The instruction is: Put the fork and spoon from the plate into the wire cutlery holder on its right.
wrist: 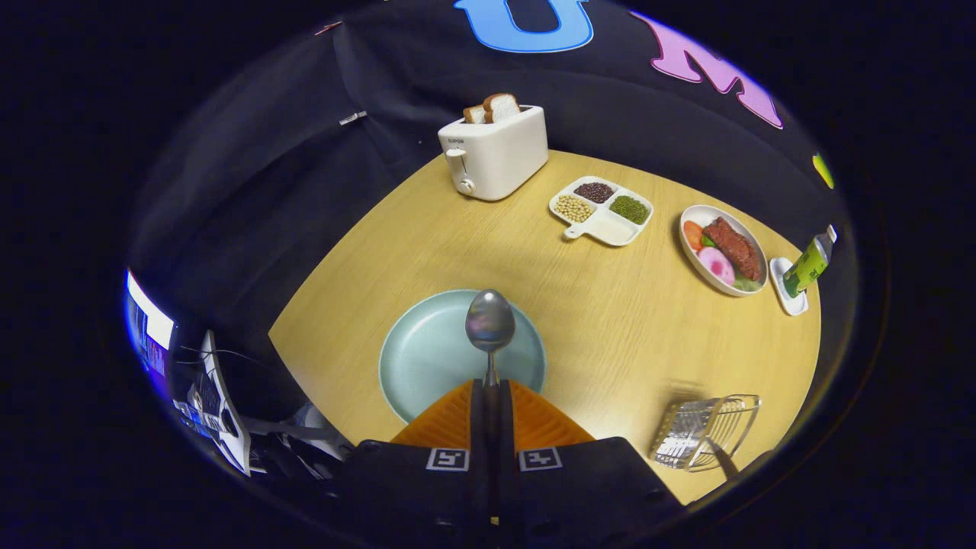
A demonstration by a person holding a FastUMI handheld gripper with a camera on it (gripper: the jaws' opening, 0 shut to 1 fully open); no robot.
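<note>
We have the gripper (492,393) closed tight on the spoon (489,324) handle, bowl raised over the plate (427,358). Steel: stiff, light, slippery. Wire holder (705,431) near right; fork possibly inside already.

- The toaster (496,156) at the table's far side carries a small brand word on its front, too small to read surely.
- The bottle (810,264) label at the far right is illegible.

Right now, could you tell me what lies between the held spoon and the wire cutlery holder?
In the gripper view, only bare wooden table separates the spoon, clamped in the gripper, from the wire cutlery holder.
</note>
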